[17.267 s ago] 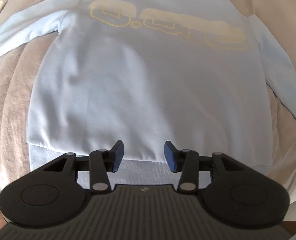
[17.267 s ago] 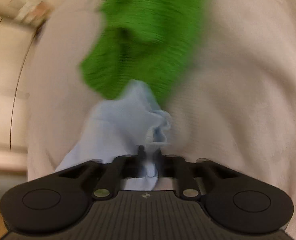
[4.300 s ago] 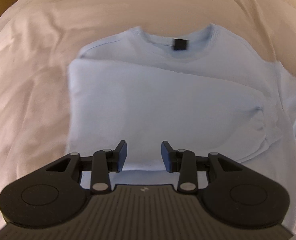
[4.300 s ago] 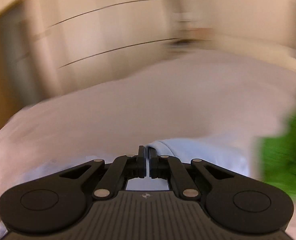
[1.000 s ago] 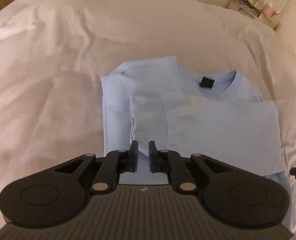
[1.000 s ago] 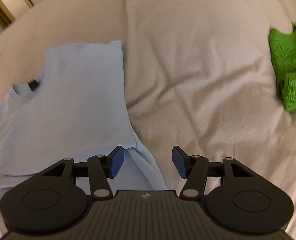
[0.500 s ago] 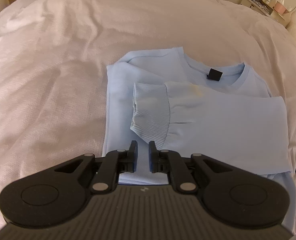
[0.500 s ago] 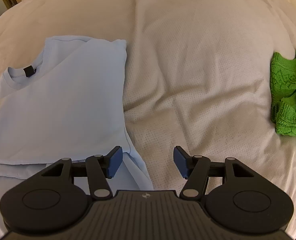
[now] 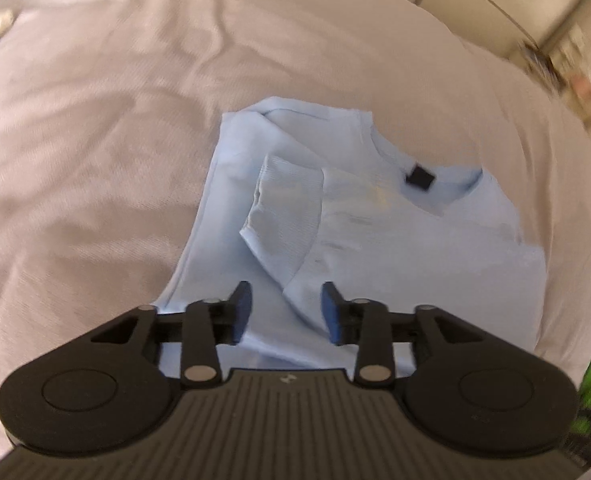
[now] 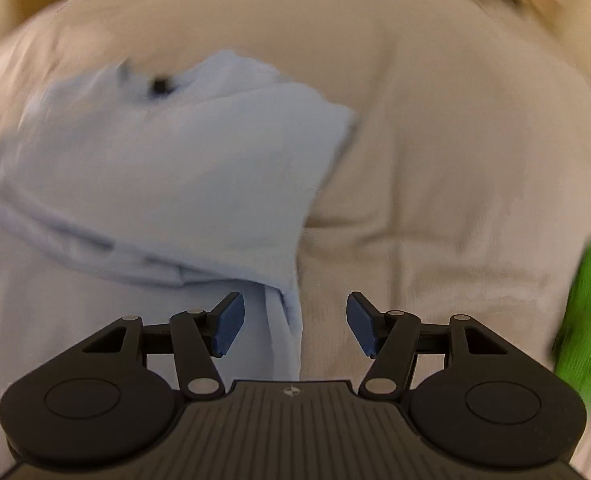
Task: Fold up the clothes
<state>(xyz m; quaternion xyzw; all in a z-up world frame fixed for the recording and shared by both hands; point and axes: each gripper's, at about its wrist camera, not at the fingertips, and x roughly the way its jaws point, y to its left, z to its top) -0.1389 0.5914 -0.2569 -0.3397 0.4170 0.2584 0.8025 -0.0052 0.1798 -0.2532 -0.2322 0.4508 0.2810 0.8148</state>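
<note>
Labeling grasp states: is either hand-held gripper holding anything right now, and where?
Nothing held. Left hand-held gripper is opening above the folded shirt, pads clear of the cloth. Right hand-held gripper is open over the shirt's edge, gripping nothing.

Light-blue sweatshirt (image 9: 395, 248) folded, flat on bed.

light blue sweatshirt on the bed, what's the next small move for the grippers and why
Probably bring both grippers down onto the near edge of the light blue sweatshirt and fold it up toward the collar. Both sleeves already lie across the body, ribbed cuff on top. The left gripper is opening with nothing between its pads, and the right gripper is open over the near corner.
</note>
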